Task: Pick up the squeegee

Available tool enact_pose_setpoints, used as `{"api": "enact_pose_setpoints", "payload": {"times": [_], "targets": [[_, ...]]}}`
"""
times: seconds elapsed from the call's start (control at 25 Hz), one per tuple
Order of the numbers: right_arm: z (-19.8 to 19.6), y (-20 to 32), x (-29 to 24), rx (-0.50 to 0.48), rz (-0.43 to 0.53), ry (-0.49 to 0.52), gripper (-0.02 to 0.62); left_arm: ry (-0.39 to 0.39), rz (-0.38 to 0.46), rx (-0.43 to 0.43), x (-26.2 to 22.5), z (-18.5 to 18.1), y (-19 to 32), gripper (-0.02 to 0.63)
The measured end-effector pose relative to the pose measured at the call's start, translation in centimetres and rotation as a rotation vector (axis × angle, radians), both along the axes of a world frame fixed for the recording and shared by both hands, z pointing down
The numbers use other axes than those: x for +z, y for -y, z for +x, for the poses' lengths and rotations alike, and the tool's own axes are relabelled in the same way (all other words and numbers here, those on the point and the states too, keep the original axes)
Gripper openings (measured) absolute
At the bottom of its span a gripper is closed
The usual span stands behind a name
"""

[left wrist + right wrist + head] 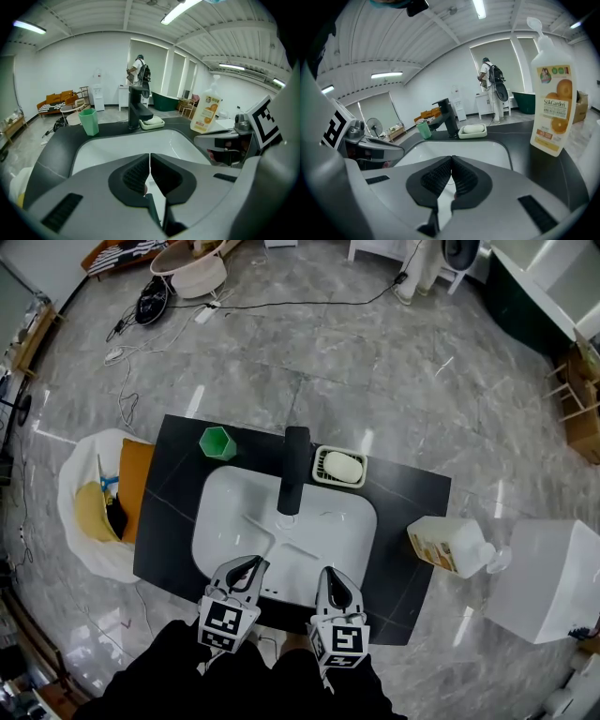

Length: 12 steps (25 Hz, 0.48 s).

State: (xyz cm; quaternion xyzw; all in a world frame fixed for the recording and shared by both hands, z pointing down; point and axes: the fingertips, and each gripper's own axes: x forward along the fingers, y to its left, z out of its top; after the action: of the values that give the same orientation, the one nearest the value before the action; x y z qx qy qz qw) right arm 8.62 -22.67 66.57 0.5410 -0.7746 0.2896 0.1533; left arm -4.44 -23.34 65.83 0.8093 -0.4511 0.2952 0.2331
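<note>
Left gripper: its black ribbed fingers are closed tip against tip, with nothing held between them. Right gripper: its fingers are likewise pressed together at the tips and empty. The two grippers are side by side, slightly apart, over the near edge of the white rectangular ceramic sink, and both point forward and downward across it. The sink is set into a black matte table standing on a grey marble-pattern floor. A tall black faucet stands at the far rim of the sink. A green faceted plastic cup stands to the left of the faucet. A pale green soap dish carrying a white soap bar sits just to the right of it. A white pump bottle with an orange-fruit label stands upright at the table's right end. A white bag-lined bin holding yellow, orange and dark items sits against the table's left side. A white box stands on the floor to the right. The squeegee cannot be picked out with certainty in any view, so its position relative to either pair of fingers cannot be stated.
</note>
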Motion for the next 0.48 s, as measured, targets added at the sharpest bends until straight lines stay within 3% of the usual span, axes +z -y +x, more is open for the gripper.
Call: {"api": "enact_pose_setpoints", "payload": {"times": [0.48], "targets": [[0.2, 0.7, 3.2, 0.018, -0.056, 0.004, 0.017, 0.049, -0.179, 0.027, 6.5, -0.2, -0.3, 0.029]]}}
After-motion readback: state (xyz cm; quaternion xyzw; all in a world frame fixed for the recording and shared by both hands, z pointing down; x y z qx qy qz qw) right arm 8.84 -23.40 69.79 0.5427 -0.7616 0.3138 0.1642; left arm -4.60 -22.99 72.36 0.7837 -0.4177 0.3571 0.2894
